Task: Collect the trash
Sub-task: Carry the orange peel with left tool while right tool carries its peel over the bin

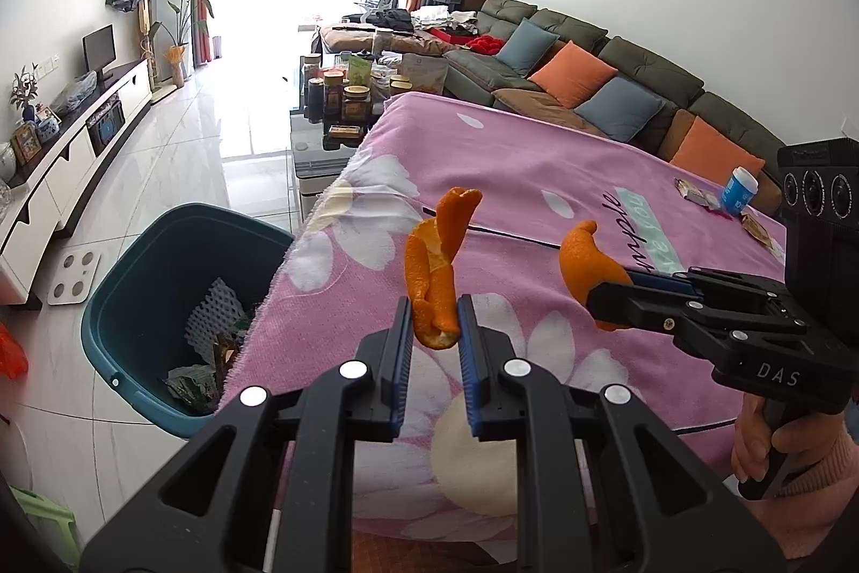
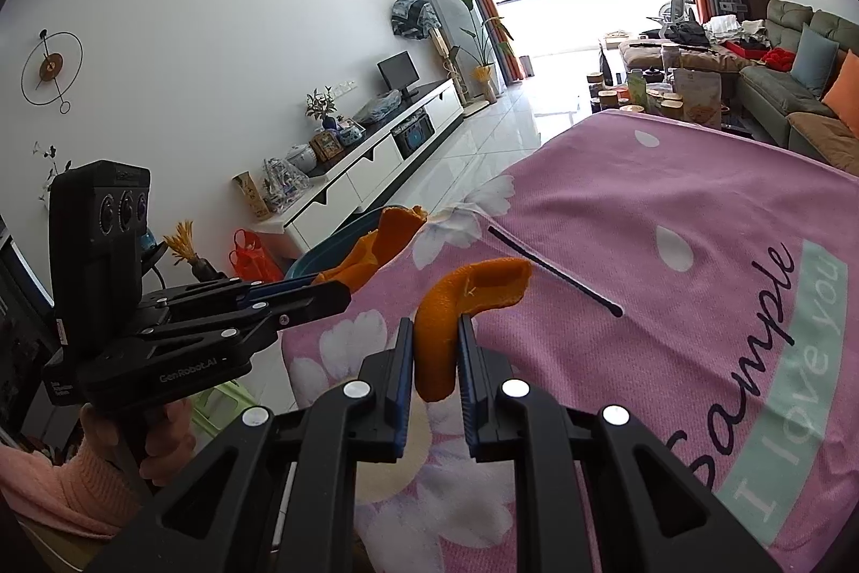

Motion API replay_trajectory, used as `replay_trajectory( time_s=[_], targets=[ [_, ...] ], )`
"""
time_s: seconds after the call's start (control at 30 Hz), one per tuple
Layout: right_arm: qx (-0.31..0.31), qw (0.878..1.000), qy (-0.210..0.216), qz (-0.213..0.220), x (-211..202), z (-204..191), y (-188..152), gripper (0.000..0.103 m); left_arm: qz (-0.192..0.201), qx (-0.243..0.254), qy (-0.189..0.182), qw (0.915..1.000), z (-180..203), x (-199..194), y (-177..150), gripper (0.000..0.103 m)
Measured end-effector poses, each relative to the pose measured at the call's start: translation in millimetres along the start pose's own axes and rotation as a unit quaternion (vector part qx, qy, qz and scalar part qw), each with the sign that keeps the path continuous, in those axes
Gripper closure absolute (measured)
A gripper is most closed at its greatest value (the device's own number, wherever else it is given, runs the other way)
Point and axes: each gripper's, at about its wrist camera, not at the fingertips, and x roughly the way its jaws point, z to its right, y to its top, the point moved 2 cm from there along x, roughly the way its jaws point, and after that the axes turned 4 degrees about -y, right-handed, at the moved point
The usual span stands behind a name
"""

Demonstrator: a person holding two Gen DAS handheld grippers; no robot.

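Left gripper (image 1: 435, 326) clamped on twisted orange peel (image 1: 437, 261), held above pink blanket (image 1: 537, 175) near its edge. Right gripper (image 2: 436, 347) clamped on curved peel piece (image 2: 461, 304). Teal bin (image 1: 177, 261) beside blanket, partly hidden (contents: white foam net, wrappers, hard to identify). Blue cup (image 1: 741, 191) and scraps far off, blurred.
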Motion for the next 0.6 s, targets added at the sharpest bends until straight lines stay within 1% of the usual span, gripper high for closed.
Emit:
replay_trajectory(
  time_s=[0.6],
  targets=[
    [-0.016,1.000,0.019,-0.004,14.6,-15.2,8.8,0.089,0.009,-0.019,0.021,0.9996,-18.7,-7.7,-0.4,0.086]
  ],
)
